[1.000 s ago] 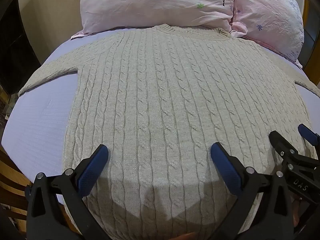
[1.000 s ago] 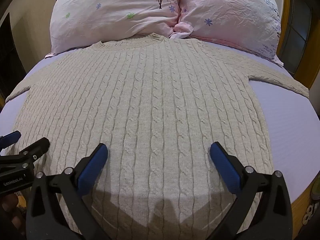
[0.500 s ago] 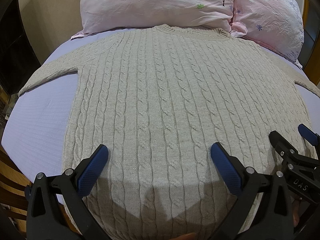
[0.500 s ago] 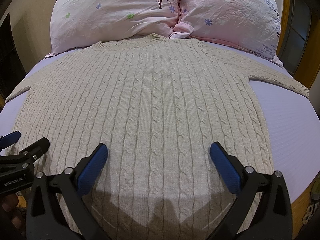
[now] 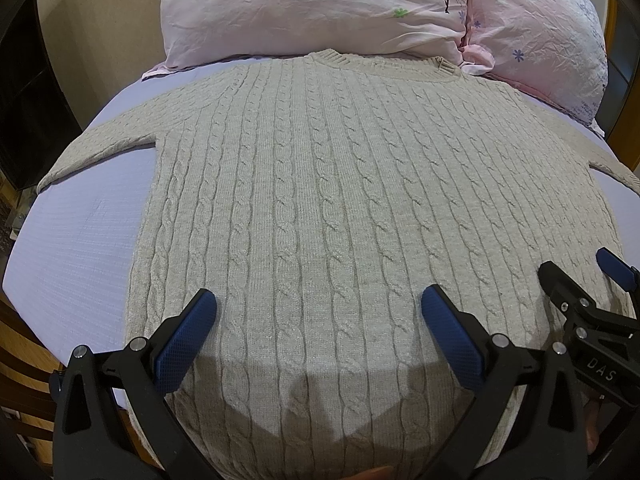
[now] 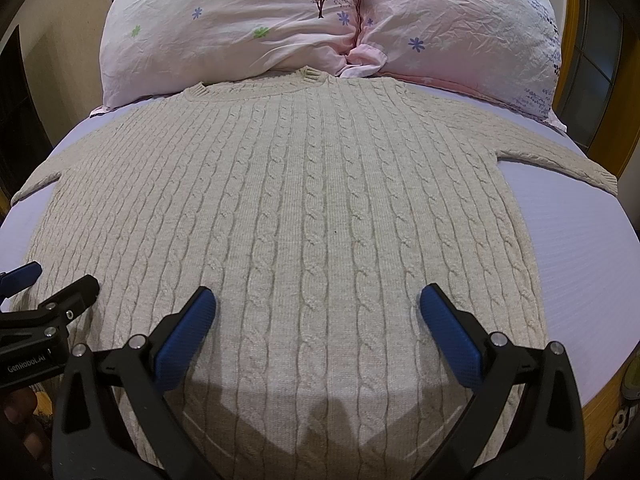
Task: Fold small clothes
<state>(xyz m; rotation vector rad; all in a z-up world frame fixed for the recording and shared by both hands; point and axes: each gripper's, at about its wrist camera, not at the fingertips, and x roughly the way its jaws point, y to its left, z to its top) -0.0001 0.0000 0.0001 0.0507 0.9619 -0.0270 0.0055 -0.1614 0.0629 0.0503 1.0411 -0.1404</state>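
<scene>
A beige cable-knit sweater [image 5: 320, 184] lies flat and face up on a lilac bed sheet [image 5: 80, 240], collar toward the pillows and both sleeves spread out sideways. It also fills the right wrist view [image 6: 304, 208]. My left gripper [image 5: 318, 320] is open and empty above the sweater's lower left part. My right gripper [image 6: 316, 320] is open and empty above the lower right part. The right gripper shows at the right edge of the left wrist view [image 5: 580, 280]. The left gripper shows at the left edge of the right wrist view [image 6: 44, 288].
Two pink flowered pillows [image 5: 312, 4] [image 6: 460, 28] stand at the head of the bed, just behind the collar. The lilac sheet [image 6: 572, 240] is bare on both sides of the sweater's body. A wooden bed frame [image 6: 600, 408] runs along the right edge.
</scene>
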